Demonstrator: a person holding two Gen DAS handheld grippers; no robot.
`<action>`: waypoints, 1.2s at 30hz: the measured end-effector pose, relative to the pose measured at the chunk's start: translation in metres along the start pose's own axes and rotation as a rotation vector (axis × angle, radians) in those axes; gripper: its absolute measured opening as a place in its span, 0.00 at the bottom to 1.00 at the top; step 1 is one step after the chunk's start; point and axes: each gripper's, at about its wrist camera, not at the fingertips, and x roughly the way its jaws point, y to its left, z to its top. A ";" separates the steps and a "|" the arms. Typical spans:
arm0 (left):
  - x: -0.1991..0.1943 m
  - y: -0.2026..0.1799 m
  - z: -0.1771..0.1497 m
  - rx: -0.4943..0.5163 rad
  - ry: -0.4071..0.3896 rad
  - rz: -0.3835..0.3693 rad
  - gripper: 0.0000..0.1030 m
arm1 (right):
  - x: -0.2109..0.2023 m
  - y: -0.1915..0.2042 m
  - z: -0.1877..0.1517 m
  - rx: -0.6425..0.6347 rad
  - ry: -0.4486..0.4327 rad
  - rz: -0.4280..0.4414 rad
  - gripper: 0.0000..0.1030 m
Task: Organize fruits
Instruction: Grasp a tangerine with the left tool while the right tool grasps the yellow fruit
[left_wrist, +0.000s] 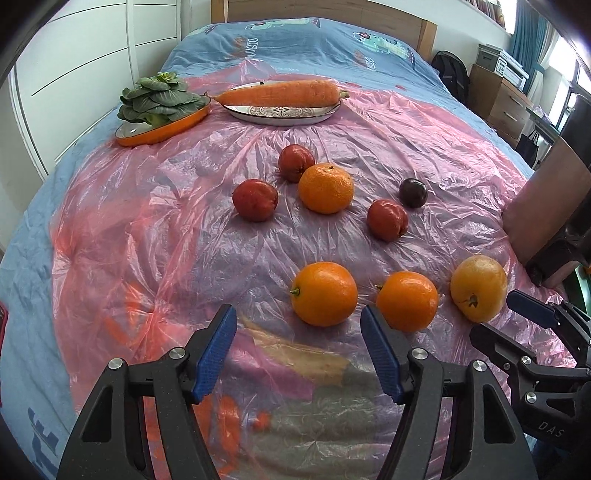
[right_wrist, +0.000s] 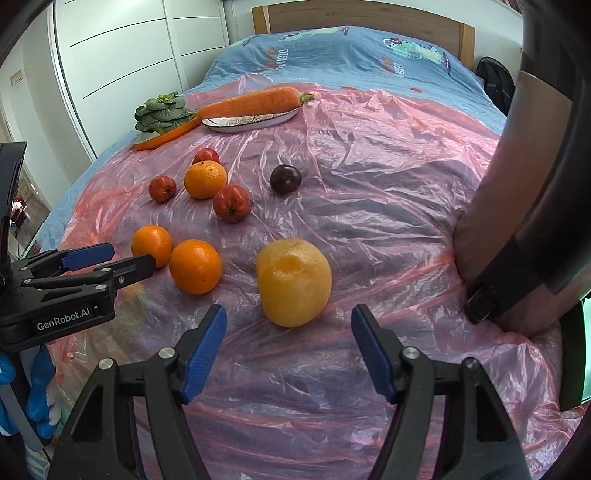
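Fruits lie on a pink plastic sheet (left_wrist: 155, 206) over a bed. Near me are two oranges (left_wrist: 324, 294) (left_wrist: 407, 301) and a yellow-orange fruit (left_wrist: 478, 287), which also shows in the right wrist view (right_wrist: 294, 282). Farther back lie another orange (left_wrist: 325, 188), three red fruits (left_wrist: 255, 199) (left_wrist: 296, 162) (left_wrist: 387, 219) and a dark plum (left_wrist: 413, 192). My left gripper (left_wrist: 298, 352) is open and empty, just short of the near oranges. My right gripper (right_wrist: 289, 352) is open and empty, just short of the yellow fruit.
An orange dish (left_wrist: 162, 129) holds leafy greens (left_wrist: 159, 98) at the back left. A white oval plate (left_wrist: 280, 112) holds a big carrot (left_wrist: 277, 93). White wardrobes stand left of the bed. A brown object (right_wrist: 491, 206) stands at the right edge.
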 end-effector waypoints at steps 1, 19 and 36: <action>0.002 -0.001 0.001 0.002 0.002 0.001 0.61 | 0.002 -0.001 0.001 -0.001 0.002 -0.001 1.00; 0.020 -0.002 0.006 0.010 0.010 -0.002 0.47 | 0.026 -0.007 0.012 -0.009 0.006 0.025 0.85; 0.022 -0.003 0.005 0.019 -0.006 -0.010 0.34 | 0.027 -0.004 0.014 -0.029 -0.001 0.026 0.71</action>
